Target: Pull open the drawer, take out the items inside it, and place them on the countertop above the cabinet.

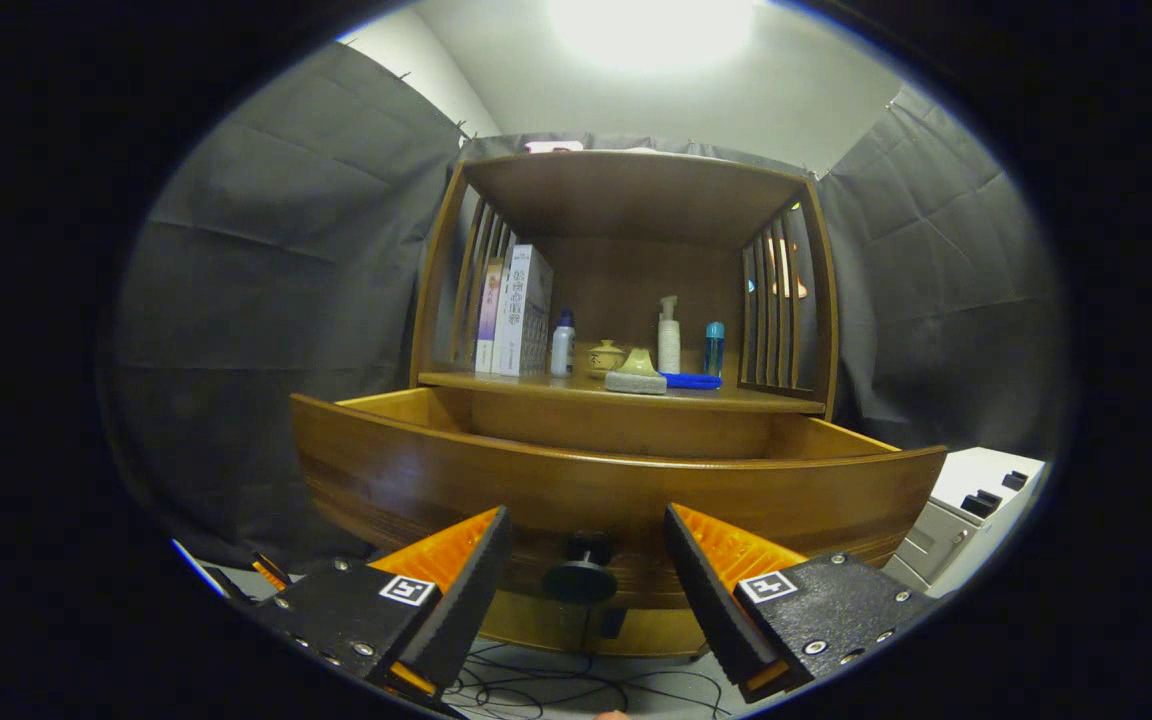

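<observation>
Nearest, cables [576,690] trail over the pale floor under the gripper [586,550], whose two fingers stand spread wide apart with nothing pinched between them. In the gap between the fingers sits the dark round knob [584,573] of the drawer [616,495]; it lies just ahead of the fingertips and neither finger touches it. The gripper points level and straight at the cabinet front, centred on the knob. The drawer is pulled out, its curved wooden front spanning the width beyond both fingers; its inside is hidden behind the front panel, so what lies in it cannot be told. To the right of the drawer and lower, a white appliance [976,505] with dark buttons stands beside the cabinet. Beyond the drawer, the countertop [736,398] of the cabinet carries a row of things under a wooden canopy with slatted sides: at the front edge a grey sponge [635,383] with a pale green piece on top, and a blue flat item [691,380] just right of it; behind these a small ceramic pot [605,357], a white pump bottle [669,337] and a blue-capped bottle [713,348]; toward the left a small white bottle [563,345] and upright boxes [521,310] leaning against the slats. Black cloth walls the booth on both sides, and a bright ceiling light glares above.
</observation>
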The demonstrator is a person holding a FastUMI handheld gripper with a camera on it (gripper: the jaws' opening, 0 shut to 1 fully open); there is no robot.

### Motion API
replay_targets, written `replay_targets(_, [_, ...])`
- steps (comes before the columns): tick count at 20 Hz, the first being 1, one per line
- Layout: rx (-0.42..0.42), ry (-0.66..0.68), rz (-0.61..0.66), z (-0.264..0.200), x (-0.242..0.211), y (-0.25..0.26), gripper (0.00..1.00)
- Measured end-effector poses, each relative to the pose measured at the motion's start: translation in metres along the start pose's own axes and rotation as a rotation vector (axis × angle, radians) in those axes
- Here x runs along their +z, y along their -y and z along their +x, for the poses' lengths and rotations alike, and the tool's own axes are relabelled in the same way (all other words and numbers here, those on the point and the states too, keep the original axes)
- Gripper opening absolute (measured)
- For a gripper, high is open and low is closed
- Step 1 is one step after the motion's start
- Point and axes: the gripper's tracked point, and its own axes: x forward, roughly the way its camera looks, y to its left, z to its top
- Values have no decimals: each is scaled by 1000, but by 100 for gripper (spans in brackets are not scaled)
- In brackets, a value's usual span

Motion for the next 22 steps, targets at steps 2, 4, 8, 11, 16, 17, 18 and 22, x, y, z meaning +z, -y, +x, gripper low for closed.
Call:
replay_targets(2, [-11, -13, 1, 8, -6, 2, 95])
replay_targets(4, [-22, -36, 7, 12, -11, 5, 95])
replay_targets(8, [-45, -57, 29, 16, -15, 8, 95])
replay_targets(11, [-63, -55, 24, 17, -15, 10, 94])
replay_targets(16, [-86, -65, 38, 34, -15, 17, 95])
replay_targets(17, [-82, -64, 48, 35, -14, 17, 96])
replay_targets(18, [-79, -65, 52, 36, -15, 18, 96])
replay_targets(22, [-79, -59, 56, 44, -13, 18, 95])
